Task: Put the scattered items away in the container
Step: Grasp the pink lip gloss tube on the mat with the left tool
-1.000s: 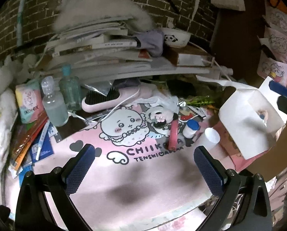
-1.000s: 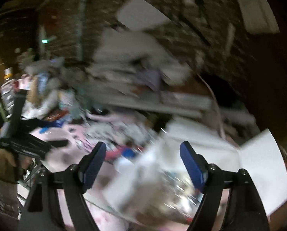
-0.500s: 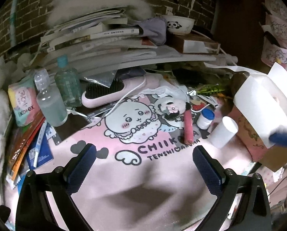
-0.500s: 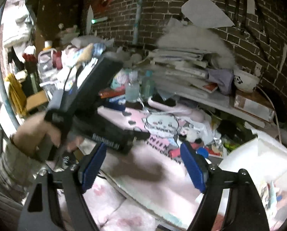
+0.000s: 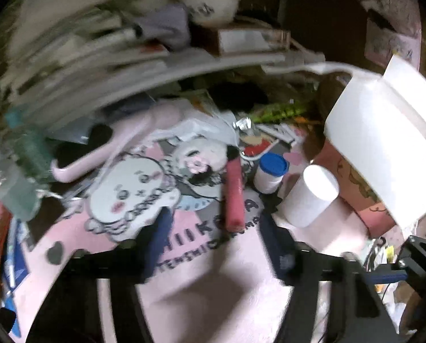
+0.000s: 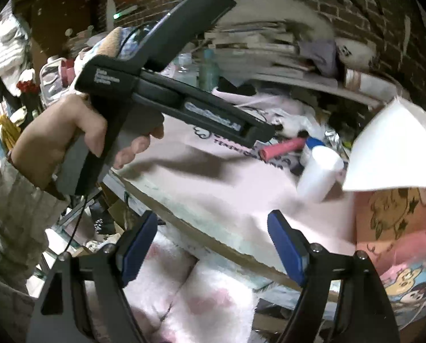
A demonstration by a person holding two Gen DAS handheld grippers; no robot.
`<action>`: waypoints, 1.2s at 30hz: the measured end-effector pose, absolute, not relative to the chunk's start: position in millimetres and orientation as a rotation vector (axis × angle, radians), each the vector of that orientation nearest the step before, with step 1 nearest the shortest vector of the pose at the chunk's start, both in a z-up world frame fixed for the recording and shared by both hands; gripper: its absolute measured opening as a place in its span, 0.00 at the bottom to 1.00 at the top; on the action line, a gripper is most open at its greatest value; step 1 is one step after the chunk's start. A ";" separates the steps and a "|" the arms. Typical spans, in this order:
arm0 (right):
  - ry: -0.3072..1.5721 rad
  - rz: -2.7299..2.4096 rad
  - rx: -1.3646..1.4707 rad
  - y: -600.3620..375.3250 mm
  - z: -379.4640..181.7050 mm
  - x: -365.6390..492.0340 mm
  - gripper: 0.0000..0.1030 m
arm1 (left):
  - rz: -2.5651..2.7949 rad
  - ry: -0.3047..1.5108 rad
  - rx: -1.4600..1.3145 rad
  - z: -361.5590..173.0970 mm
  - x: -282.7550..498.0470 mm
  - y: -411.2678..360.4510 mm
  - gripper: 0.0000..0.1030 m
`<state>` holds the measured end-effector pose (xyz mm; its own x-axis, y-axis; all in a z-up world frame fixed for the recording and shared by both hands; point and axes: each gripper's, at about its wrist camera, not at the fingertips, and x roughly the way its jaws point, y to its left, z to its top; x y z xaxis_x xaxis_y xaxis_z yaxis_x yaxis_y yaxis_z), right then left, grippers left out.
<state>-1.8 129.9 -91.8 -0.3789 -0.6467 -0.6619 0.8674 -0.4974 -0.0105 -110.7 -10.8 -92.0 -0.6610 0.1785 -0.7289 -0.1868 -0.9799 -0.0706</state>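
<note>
Pink desk mat (image 5: 213, 271): dark lettering, partly readable, "IIK" then "A", red tube (image 5: 234, 197) lying across the middle of the word. Smaller line below, "TENSHI" legible, rest blurred. Right wrist view: white print on left gripper (image 6: 258, 131) body, too smeared to read.
</note>
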 end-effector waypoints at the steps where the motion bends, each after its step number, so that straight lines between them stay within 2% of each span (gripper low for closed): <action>1: 0.435 -1.990 0.752 131.6 -91.9 -4.2 0.75 | 2.681 0.017 -1.179 -95.2 -114.9 -7.6 0.47; 5: 0.412 -2.000 0.780 137.2 -94.7 -12.4 0.75 | 2.618 0.012 -1.183 -103.8 -126.0 5.4 0.33; 9: 0.377 -2.003 0.818 142.5 -98.4 -20.5 0.75 | 2.617 0.048 -1.181 -106.4 -134.2 14.6 0.29; 11: 0.359 -2.002 0.830 144.6 -99.4 -24.4 0.75 | 2.639 0.058 -1.193 -108.1 -138.5 14.8 0.15; 13: 0.355 -2.004 0.830 145.6 -99.2 -25.4 0.75 | 2.659 0.035 -1.193 -108.5 -140.5 11.8 0.12; 20: 0.347 -2.005 0.828 145.9 -98.7 -26.2 0.75 | 2.704 0.093 -1.133 -112.1 -115.7 10.5 0.11; 28: 0.346 -1.990 0.838 142.3 -101.4 -25.7 0.75 | 2.783 0.022 -1.049 -117.8 -46.6 -15.1 0.11; 36: 0.337 -1.962 0.846 132.9 -104.9 -24.6 0.75 | 2.893 -0.046 -0.818 -130.9 -18.5 -21.5 0.12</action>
